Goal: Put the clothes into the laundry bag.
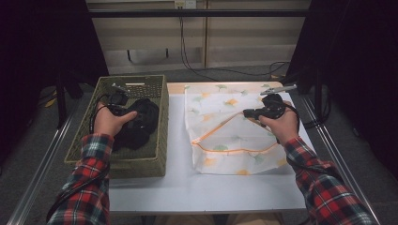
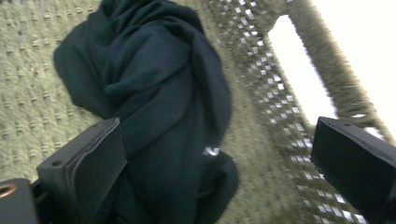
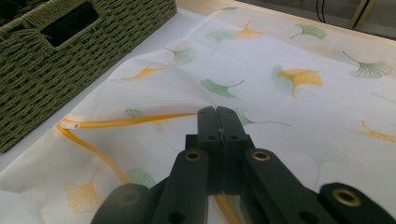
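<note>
Two claws are at work, one in each of your hands. Your left claw [image 2: 219, 158] has its jaws spread wide apart, hanging just above the dark garment [image 2: 154, 93] with nothing pinched between them; one jaw sits over the cloth, the other over the woven wall. That garment lies bunched in a heap on the floor of the green wicker basket [image 1: 94, 140], which stands on the left side of the worktop [image 1: 187, 187]. From the high view, your left hand [image 1: 110, 123] reaches into the basket from the near side, right against the dark heap.

Your right claw [image 3: 218, 122] has its jaws pressed together, clamped on the edge of the mesh laundry bag [image 3: 299, 116] beside the orange zipper band [image 3: 140, 122]. The fabric rises in a fold where the claw pinches it, lifting the upper layer off the rest. The bag is white with green and yellow ginkgo leaves, and it lies spread flat on the right half of the worktop, just beside the basket but apart from it. Your right hand [image 1: 281, 125] comes in over the bag's right edge, its plaid sleeve [image 1: 324, 183] trailing toward the near right corner.
</note>
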A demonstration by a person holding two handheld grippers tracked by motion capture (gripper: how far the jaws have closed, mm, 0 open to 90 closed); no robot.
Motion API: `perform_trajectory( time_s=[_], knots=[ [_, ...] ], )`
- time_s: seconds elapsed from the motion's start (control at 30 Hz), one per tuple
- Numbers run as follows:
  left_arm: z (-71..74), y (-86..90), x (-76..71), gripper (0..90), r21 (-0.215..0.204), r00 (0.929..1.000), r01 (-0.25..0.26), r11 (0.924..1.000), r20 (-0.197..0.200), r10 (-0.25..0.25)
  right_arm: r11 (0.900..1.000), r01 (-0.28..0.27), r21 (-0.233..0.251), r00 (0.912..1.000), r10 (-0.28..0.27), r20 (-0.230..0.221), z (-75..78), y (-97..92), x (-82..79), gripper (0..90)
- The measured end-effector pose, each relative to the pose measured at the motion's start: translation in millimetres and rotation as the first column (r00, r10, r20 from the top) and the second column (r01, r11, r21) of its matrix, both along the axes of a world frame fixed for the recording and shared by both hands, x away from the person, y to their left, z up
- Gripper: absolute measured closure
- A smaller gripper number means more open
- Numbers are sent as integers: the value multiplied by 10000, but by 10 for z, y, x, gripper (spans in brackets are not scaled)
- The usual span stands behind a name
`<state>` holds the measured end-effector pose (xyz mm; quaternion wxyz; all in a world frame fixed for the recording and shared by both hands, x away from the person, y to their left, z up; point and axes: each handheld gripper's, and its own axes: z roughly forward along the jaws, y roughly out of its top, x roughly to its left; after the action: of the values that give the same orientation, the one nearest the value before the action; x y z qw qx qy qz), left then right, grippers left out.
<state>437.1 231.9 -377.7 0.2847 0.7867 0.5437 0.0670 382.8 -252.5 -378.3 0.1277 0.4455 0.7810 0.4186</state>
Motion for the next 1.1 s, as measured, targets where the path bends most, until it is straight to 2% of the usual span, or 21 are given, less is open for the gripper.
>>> perform_trajectory(
  time_s=[0.07, 0.23, 0.47, 0.57, 0.73, 0.77, 0.8, 1.1],
  knots=[
    [-34, 18, 23, 29, -21, 9999, -96, 10000, 29, 96, 10000, -16, 0, 10000, 16, -22, -4, 3, -4, 900],
    [-112, 49, 80, 29, -99, 9997, -148, 9998, -195, 146, 10000, -16, 33, 10000, 16, 42, -13, 3, -8, 900],
    [-232, 74, 170, 29, 124, 9989, -321, 9994, -340, 325, 10000, -87, -5, 10000, 87, -15, -37, -5, -3, 900],
    [-264, 69, 200, 30, 232, 9989, -377, 9990, -285, 384, 10000, -69, 1, 10000, 69, -26, -36, -16, 0, 900],
    [-325, 54, 248, 30, 168, 9982, -454, 9988, -379, 460, 10000, -80, 29, 10000, 80, -52, -31, -24, 6, 900],
    [-331, 56, 262, 30, 268, 9986, -353, 9990, -392, 364, 10000, -82, 17, 10000, 82, -46, -31, -23, 7, 900],
    [-342, 43, 269, 30, 197, 9983, -455, 9988, -343, 461, 10000, -83, 15, 9999, 84, -57, -30, -23, 8, 900],
    [-450, -12, 359, 25, 288, 9991, -212, 9994, -356, 223, 10000, -88, 21, 10000, 88, -15, -28, -44, 16, 900]
  ],
)
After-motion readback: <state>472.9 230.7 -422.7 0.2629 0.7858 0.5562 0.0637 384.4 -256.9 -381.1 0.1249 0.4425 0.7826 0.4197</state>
